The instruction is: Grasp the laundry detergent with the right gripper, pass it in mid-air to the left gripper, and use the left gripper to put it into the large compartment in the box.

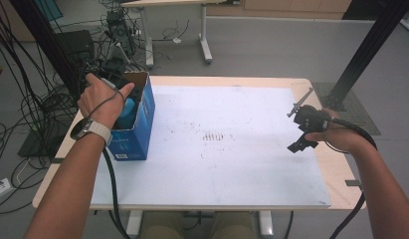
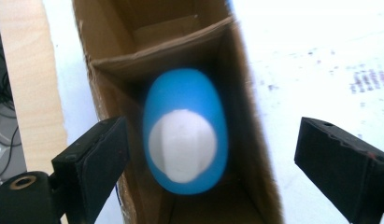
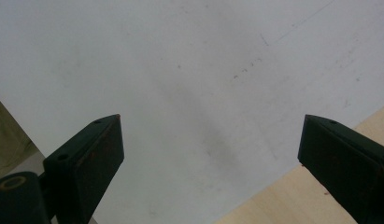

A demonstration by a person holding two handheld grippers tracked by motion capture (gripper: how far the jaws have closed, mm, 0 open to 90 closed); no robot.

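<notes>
A blue cardboard box (image 1: 137, 130) stands open-topped at the left edge of the white mat (image 1: 232, 159). Inside it is a blue rounded bottle (image 1: 126, 107) with a white cap. In the left gripper view the bottle (image 2: 185, 135) looks blurred, cap towards the camera, down between the box's brown inner walls (image 2: 110, 32). My left gripper (image 2: 213, 128) hovers over the box mouth, open, its jaws wide of the bottle and not touching it. My right gripper (image 1: 304, 127) is held above the mat's right edge, open (image 3: 210, 121), with nothing between its jaws.
Bare wooden tabletop (image 1: 336, 167) borders the mat on the right (image 3: 283, 191). Many cables (image 1: 38, 104) and equipment lie on the floor to the left. A black frame post (image 1: 366, 50) rises at the back right. Another table's legs (image 1: 204, 40) stand behind.
</notes>
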